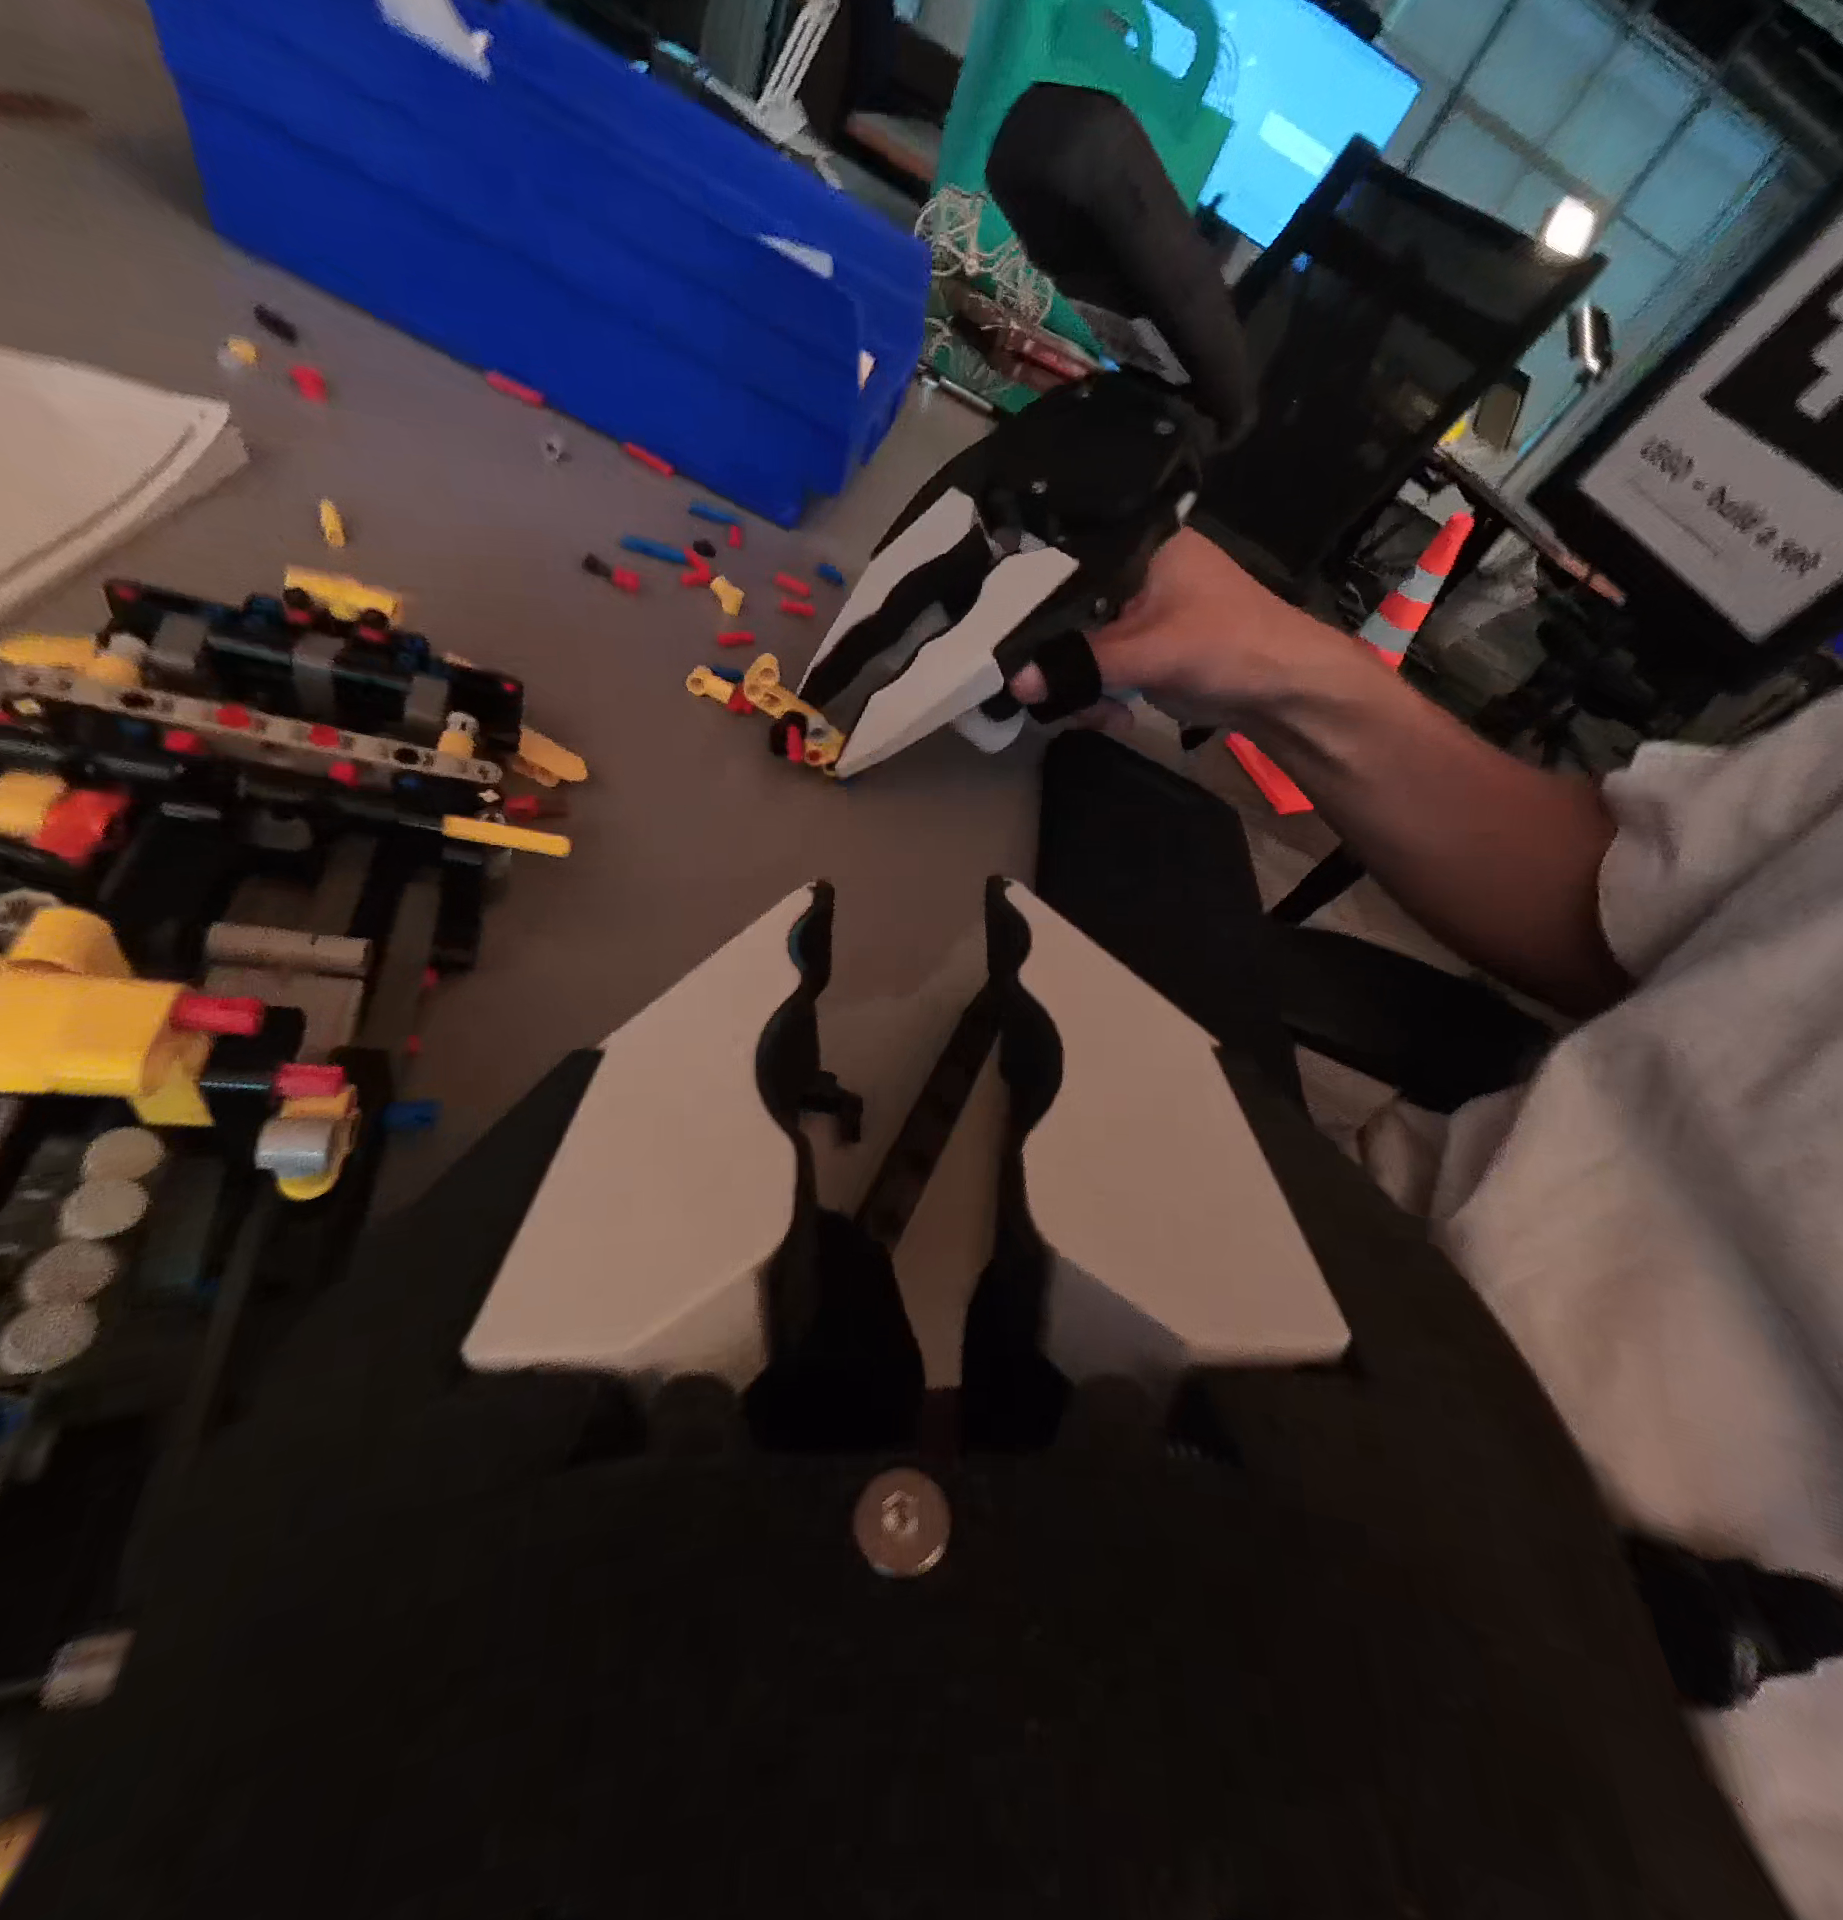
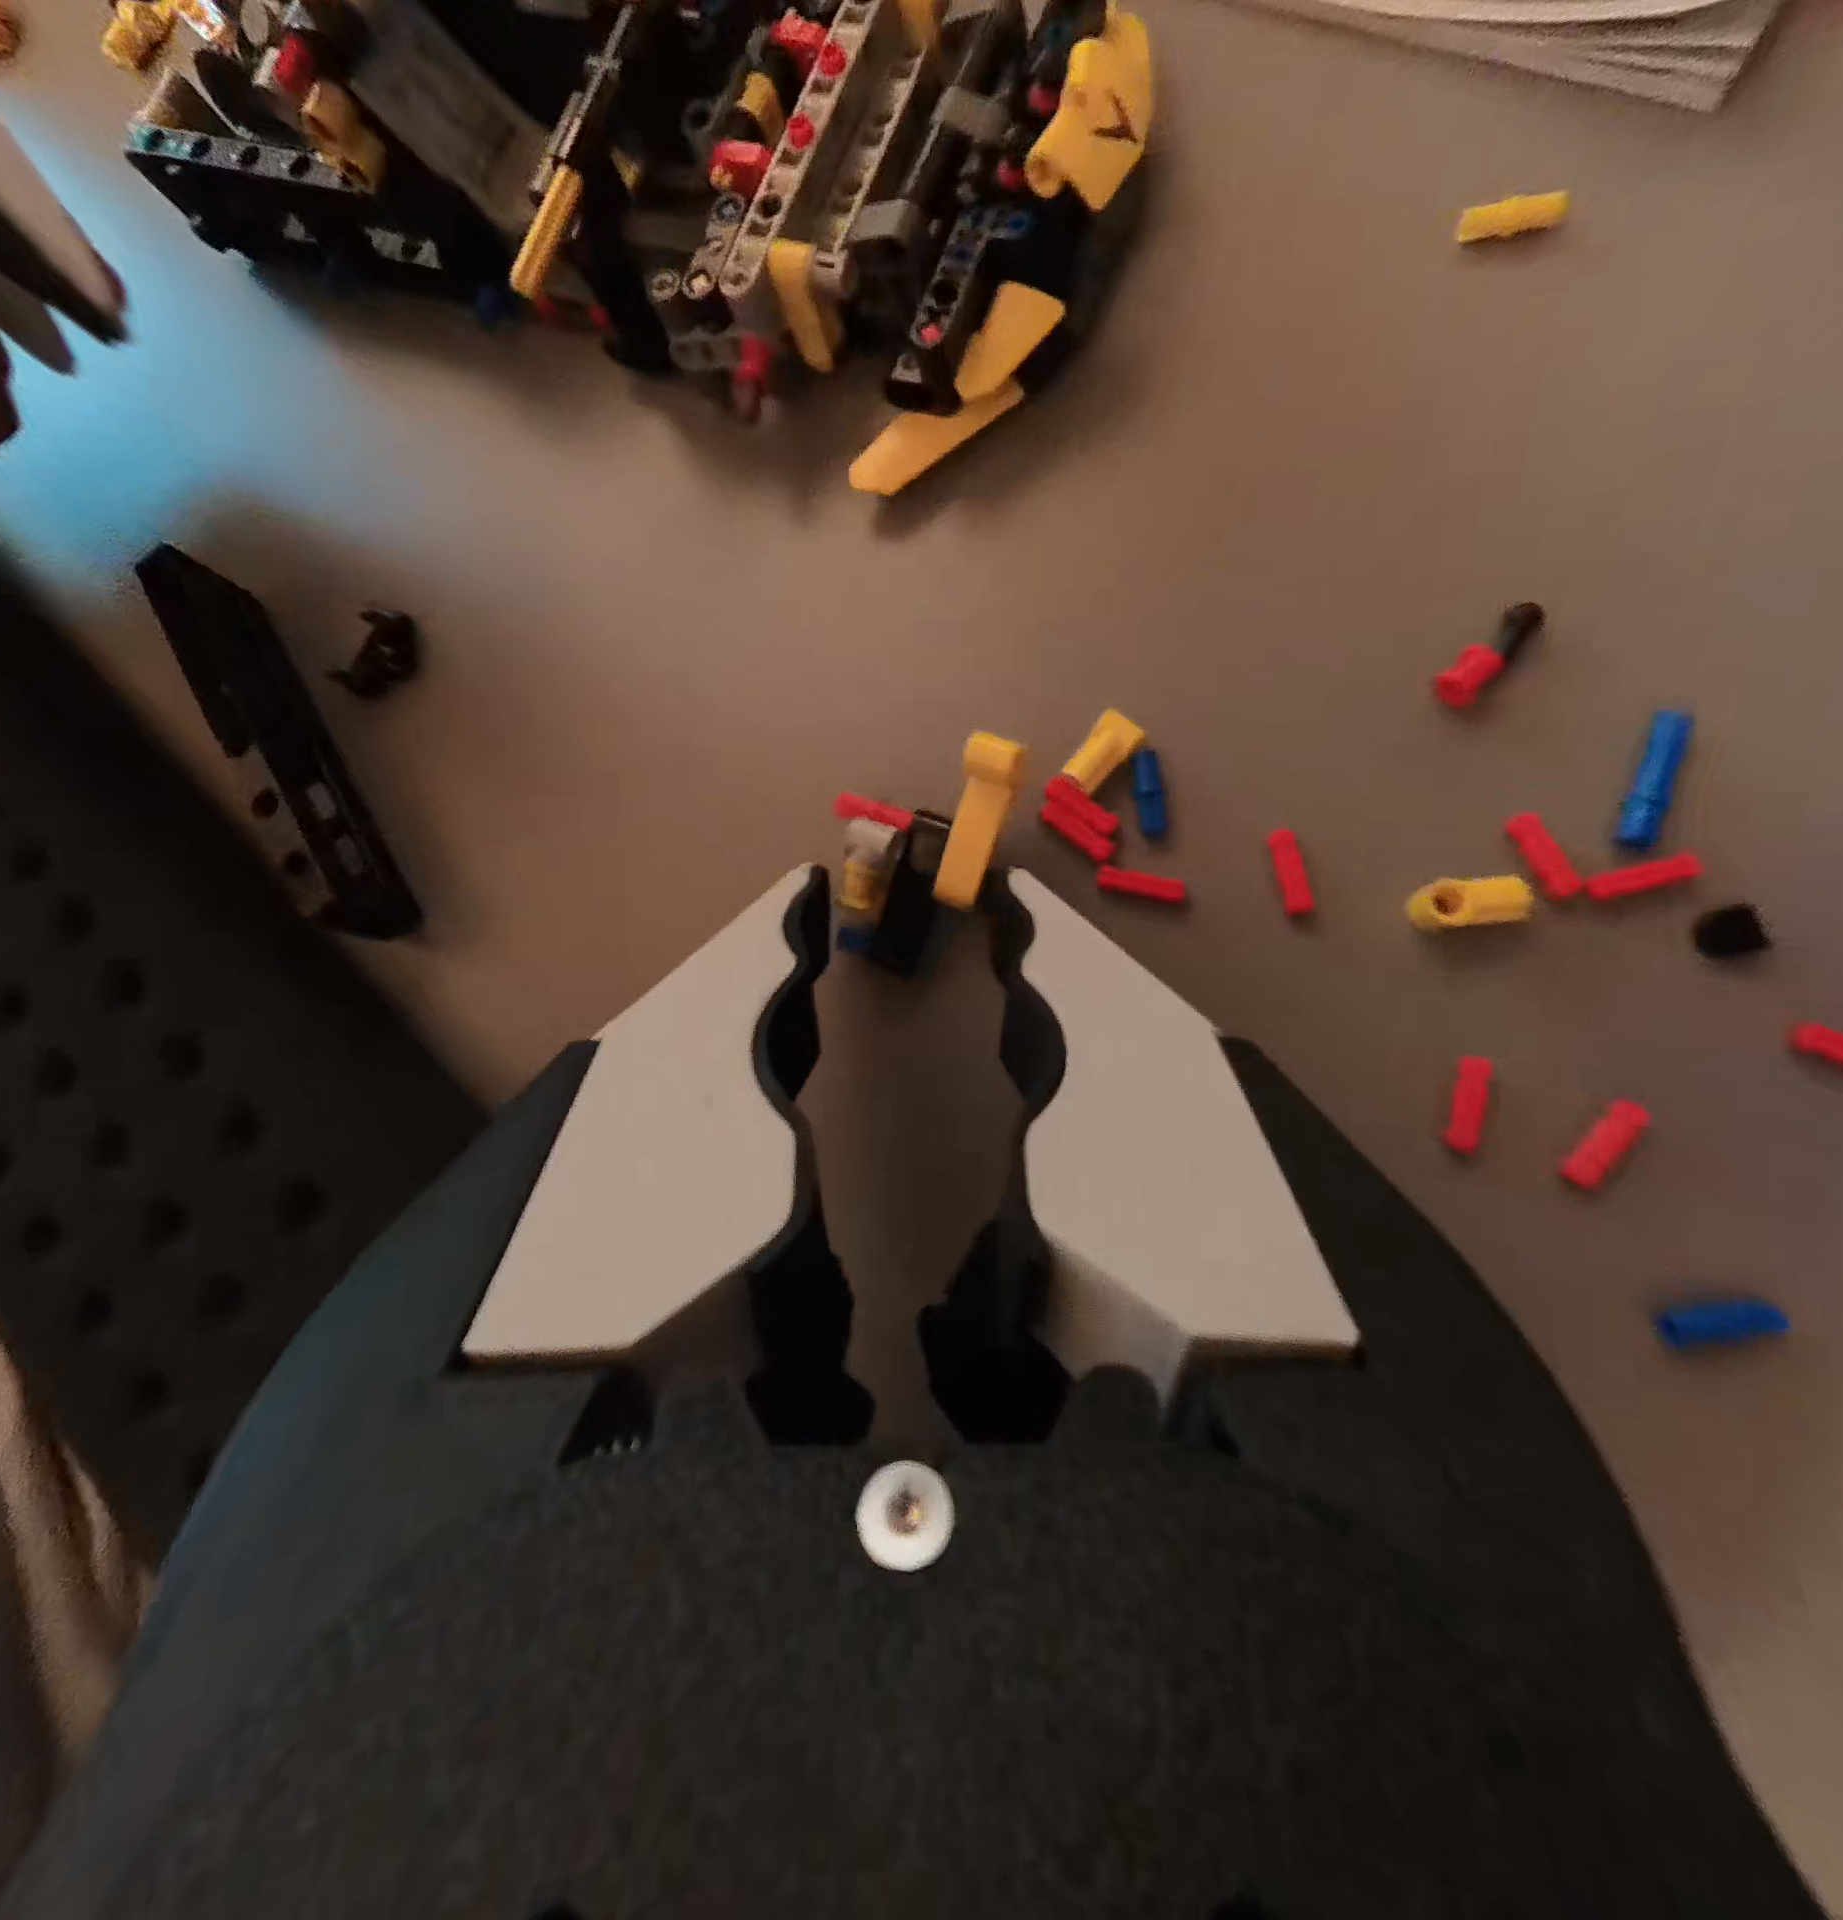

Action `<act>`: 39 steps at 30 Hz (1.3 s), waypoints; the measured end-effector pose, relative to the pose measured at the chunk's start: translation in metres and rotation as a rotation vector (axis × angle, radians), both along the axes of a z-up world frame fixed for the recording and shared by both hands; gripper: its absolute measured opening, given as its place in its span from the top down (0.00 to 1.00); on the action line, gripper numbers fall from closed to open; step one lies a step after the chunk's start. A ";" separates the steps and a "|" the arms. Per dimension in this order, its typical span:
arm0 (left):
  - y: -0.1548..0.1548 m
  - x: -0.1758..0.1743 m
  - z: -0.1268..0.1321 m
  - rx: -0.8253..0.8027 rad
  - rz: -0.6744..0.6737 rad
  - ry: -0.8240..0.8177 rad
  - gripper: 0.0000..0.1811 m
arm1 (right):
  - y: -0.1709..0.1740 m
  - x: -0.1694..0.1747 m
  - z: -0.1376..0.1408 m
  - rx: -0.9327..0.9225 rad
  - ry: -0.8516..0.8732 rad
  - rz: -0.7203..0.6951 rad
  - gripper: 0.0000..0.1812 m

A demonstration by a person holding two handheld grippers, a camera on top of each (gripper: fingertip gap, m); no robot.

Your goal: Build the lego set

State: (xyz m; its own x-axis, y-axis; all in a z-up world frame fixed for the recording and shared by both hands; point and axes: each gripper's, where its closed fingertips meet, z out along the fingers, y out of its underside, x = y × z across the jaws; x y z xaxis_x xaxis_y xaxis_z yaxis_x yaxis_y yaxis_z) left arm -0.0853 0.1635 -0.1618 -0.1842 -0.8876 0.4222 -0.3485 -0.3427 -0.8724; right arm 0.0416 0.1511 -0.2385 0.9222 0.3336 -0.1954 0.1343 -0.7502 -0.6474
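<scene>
Subassembly [image 2: 912,873] between jaws' tips (touching).

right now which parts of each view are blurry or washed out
Left wrist view: the bright blue screen is blown out, and the yellow and black lego model is smeared at the left edge. Right wrist view: a pale blue glare patch washes the grey table, and the scattered red pins are soft.

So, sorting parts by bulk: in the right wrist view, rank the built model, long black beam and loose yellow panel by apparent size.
1. Built model
2. Long black beam
3. Loose yellow panel
</scene>
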 end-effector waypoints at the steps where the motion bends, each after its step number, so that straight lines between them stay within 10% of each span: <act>1: 0.001 0.006 -0.001 -0.041 0.010 0.011 0.84 | 0.002 -0.004 -0.001 -0.003 0.015 0.008 0.85; 9: -0.006 0.038 -0.005 -0.216 0.022 0.061 0.83 | 0.008 -0.052 0.049 0.209 0.114 0.124 0.85; 17: -0.016 0.031 0.028 -0.478 -0.094 -0.071 0.88 | 0.002 -0.101 0.091 0.440 -0.162 0.266 0.85; 30: -0.021 0.003 0.058 -0.735 -0.312 -0.175 0.92 | -0.026 -0.125 0.119 0.188 0.683 0.447 0.90; 39: -0.034 -0.003 0.059 -0.704 -0.381 -0.158 0.92 | -0.031 -0.139 0.114 0.096 0.678 0.558 0.96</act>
State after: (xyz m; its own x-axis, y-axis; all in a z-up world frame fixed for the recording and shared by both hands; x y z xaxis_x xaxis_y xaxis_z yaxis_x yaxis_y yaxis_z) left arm -0.0882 0.1298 -0.1030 -0.5238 -0.2887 0.8014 -0.4424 -0.7118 -0.5456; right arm -0.0976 0.1205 -0.1242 0.3154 0.7439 -0.5892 0.0287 -0.6281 -0.7776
